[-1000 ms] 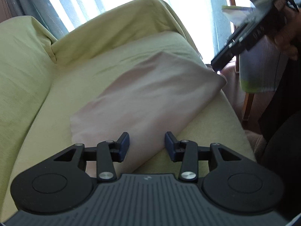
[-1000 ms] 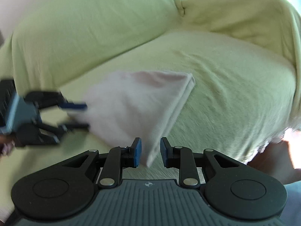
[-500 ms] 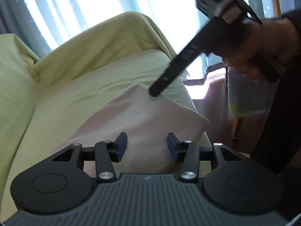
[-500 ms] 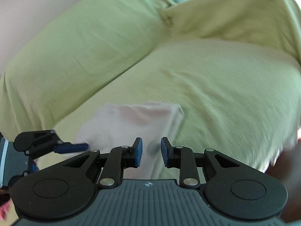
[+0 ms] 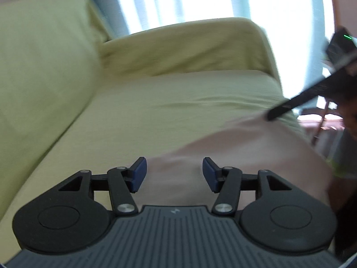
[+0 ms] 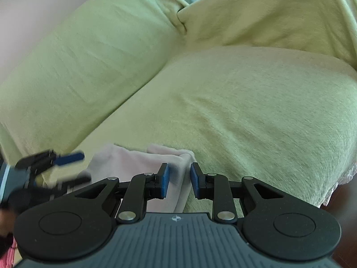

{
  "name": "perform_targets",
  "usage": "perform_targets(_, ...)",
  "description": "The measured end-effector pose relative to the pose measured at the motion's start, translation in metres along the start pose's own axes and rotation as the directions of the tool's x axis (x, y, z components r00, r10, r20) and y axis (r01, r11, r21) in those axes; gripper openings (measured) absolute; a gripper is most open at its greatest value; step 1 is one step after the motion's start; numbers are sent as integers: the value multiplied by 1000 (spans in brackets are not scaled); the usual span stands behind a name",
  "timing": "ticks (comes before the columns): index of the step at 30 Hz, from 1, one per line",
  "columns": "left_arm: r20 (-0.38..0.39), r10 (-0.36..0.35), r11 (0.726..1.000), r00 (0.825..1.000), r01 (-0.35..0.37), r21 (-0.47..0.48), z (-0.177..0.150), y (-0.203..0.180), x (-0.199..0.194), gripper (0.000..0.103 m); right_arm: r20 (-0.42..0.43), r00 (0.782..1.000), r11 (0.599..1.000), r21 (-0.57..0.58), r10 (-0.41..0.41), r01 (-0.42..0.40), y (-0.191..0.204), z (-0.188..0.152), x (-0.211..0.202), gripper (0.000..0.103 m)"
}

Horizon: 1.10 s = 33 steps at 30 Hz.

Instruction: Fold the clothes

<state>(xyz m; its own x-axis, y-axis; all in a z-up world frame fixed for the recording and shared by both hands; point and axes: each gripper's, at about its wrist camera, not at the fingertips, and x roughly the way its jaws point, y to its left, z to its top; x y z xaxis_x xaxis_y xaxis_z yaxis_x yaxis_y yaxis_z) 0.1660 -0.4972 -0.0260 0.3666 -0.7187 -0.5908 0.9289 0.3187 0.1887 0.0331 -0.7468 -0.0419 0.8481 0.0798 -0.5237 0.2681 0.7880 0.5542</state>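
The folded pale pink garment (image 5: 241, 156) lies on the seat cushion of the yellow-green sofa (image 5: 138, 116), near the cushion's front edge and well away from the backrest. The left gripper (image 5: 174, 174) hovers over the garment's near end with its jaws wide apart, pink cloth showing between the blue pads (image 5: 138, 174) (whether they touch the fabric cannot be told). In the right wrist view the right gripper (image 6: 179, 179) sits at the garment's (image 6: 142, 163) folded corner, jaws parted by a narrow gap with the cloth's edge showing in it, not clamped. From the left wrist view its dark fingertips (image 5: 276, 112) meet the garment's far edge. Behind the sofa's armrest a bright window with pale curtains (image 5: 200, 0) glares.
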Motion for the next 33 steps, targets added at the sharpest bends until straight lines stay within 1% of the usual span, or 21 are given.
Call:
perform_targets(1,-9,17,999,1000,-17,-29,0,11,6,51,3,1000,1000,10,-1,1,-1,0,1,27)
perform_targets(4,-55,17,996,998,-22,-91,1,35,25,50,6,1000,999,40,-4,3,-5,1,4,24)
perform_targets(7,-76,-42,988,996,30,-149,-1,44,37,45,4,1000,1000,19,-25,25,0,-1,5,23)
perform_targets(8,-79,-52,987,996,39,-155,-3,45,40,43,5,1000,999,10,-31,31,2,-2,6,23)
perform_targets(9,-82,-59,986,995,46,-158,-4,44,41,31,6,999,999,1,-40,40,4,-3,6,21)
perform_targets(10,-78,-53,988,996,41,-148,-5,42,41,24,8,998,998,-12,-56,57,6,-3,6,17)
perform_targets(11,-71,-44,989,996,34,-141,-7,40,38,9,9,997,996,-31,-77,78,9,-4,6,14)
perform_targets(12,-64,-36,990,997,27,-135,-9,37,35,2,9,995,994,-55,-99,99,13,-4,7,12)
perform_targets(15,-48,-23,993,999,17,-116,-12,33,30,2,13,986,977,-137,-166,166,29,-7,8,9)
perform_targets(17,-42,-20,995,999,16,-102,-14,30,28,2,6,982,966,-176,-191,189,38,-11,8,9)
perform_targets(20,-32,-17,997,999,14,-82,-16,27,25,2,8,985,975,-139,-173,172,35,-12,6,11)
perform_targets(22,-25,-15,998,1000,13,-69,-17,25,24,2,25,986,976,-137,-166,168,36,-11,4,8)
perform_targets(24,-16,-9,998,1000,8,-60,-17,23,23,1,36,983,965,-188,-179,183,43,-13,3,5)
perform_targets(27,13,3,998,1000,-3,-70,-16,25,18,1,55,981,947,-255,-186,194,56,-14,4,4)
perform_targets(30,57,21,994,998,-15,-105,-15,31,7,1,100,982,943,-281,-157,180,64,-15,-4,3)
perform_targets(33,31,16,994,999,-13,-109,-15,36,19,1,131,979,943,-273,-157,188,65,-9,-4,3)
